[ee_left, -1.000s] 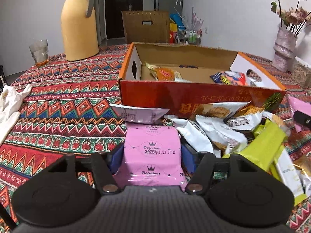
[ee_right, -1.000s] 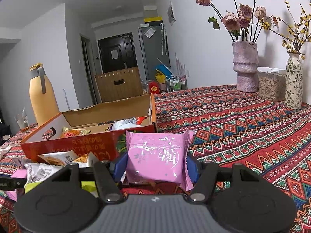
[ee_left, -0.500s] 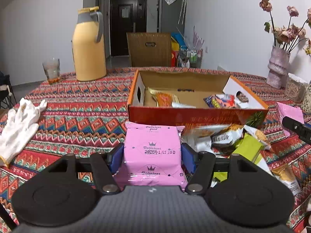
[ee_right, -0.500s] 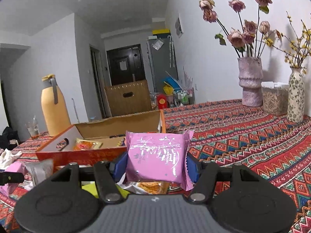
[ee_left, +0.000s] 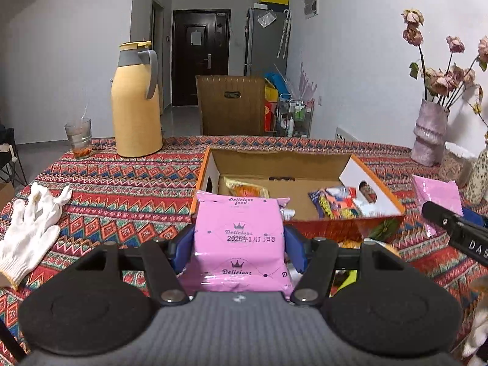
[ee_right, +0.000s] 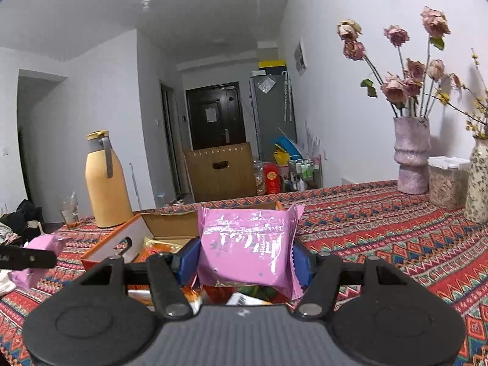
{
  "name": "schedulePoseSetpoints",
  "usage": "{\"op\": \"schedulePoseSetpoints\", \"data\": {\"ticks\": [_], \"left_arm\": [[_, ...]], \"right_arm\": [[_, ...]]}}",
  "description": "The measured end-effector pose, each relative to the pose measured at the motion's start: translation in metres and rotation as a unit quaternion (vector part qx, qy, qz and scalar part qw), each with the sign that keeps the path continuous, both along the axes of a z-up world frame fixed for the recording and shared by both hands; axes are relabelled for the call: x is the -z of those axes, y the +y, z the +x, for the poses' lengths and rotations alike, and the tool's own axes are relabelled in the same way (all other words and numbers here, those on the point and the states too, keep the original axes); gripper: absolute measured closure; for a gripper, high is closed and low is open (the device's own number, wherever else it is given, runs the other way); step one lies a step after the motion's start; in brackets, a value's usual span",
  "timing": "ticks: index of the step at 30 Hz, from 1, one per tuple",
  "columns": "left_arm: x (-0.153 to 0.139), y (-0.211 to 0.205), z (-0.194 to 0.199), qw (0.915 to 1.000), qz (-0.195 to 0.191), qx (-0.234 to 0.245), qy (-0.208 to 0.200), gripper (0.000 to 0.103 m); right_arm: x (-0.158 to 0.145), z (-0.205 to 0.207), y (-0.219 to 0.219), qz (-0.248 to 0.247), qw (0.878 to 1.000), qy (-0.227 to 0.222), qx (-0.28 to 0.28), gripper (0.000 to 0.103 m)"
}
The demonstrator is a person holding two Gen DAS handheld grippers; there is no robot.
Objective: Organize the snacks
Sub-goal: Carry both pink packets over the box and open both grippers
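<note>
My left gripper (ee_left: 239, 245) is shut on a pink snack packet (ee_left: 239, 238) printed "Delicious food", held above the table in front of the open orange cardboard box (ee_left: 335, 228). Inside the box lie a few snack packs (ee_left: 334, 202). My right gripper (ee_right: 245, 257) is shut on a second pink packet (ee_right: 247, 244), raised over the near end of the same box (ee_right: 122, 241). In the left wrist view the right gripper's black finger and its pink packet (ee_left: 437, 196) show at the right edge. Loose snacks (ee_right: 244, 297) lie under the right gripper.
A yellow thermos jug (ee_left: 135, 103) and a drinking glass (ee_left: 79, 137) stand at the far left of the patterned tablecloth (ee_left: 122, 189). White gloves (ee_left: 27, 228) lie at the left. Vases with dried flowers (ee_right: 411, 152) and a clear container (ee_right: 446, 183) stand at the right.
Both grippers have risen with their pink packets. The snack pile has dropped out of the left view and the box interior now shows from above.
</note>
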State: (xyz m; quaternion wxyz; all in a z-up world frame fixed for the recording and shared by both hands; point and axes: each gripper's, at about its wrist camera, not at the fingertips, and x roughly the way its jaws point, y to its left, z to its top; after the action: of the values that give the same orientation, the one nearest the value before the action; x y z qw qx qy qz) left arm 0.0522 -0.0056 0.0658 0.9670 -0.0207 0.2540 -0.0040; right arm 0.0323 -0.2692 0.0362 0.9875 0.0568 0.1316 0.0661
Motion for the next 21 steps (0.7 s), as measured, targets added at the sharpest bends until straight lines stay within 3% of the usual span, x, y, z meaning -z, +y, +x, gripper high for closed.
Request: {"op": "schedulePoseSetpoints", "data": {"ticks": [11, 21], "left_arm": [[-0.015, -0.009, 0.049, 0.9997, -0.022, -0.010, -0.011, 0.040], [-0.015, -0.011, 0.113, 0.9988, -0.017, -0.044, -0.012, 0.040]], "right_arm": [[-0.024, 0.042, 0.024, -0.030, 0.999, -0.007, -0.019, 0.041], [-0.023, 0.115, 0.035, -0.029, 0.999, 0.027, -0.027, 0.041]]}}
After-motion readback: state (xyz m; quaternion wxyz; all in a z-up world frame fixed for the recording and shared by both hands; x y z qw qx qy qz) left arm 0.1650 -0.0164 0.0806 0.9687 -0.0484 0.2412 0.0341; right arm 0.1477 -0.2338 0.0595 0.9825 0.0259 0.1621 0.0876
